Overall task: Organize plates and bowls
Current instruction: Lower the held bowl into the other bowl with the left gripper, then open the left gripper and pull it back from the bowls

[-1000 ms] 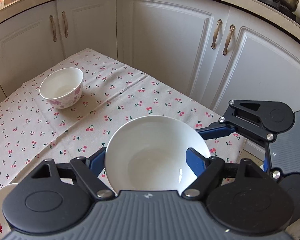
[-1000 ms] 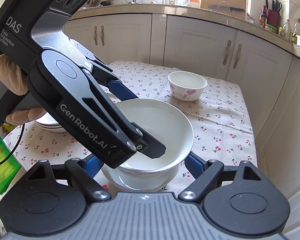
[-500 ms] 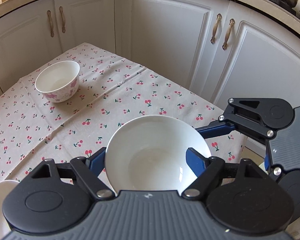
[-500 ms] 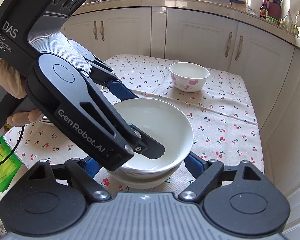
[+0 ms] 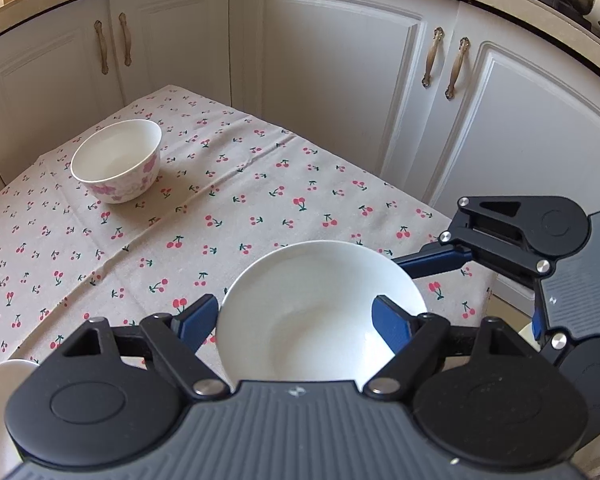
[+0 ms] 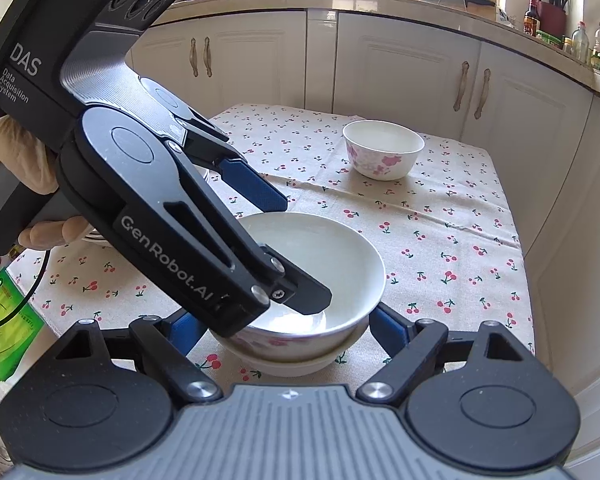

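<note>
At the desk's (image 6: pixel 460 232) near edge, the left claw (image 6: pixel 296 248) pinches the white bowl's (image 6: pixel 332 268) rim, nested in a floral bowl (image 6: pixel 284 354). The right claw (image 6: pixel 284 332) straddles both, released. Another floral bowl (image 5: pixel 116 160) sits well apart.

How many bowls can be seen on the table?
3: a floral bowl standing alone at the far side, and a white bowl nested in a floral one near the grippers. More may be hidden behind the left gripper.

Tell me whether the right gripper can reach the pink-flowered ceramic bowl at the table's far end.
Probably not: stacked white bowls sit between the open jaws of the right gripper, and the left gripper holding the top one blocks the straight path to the flowered bowl.
</note>
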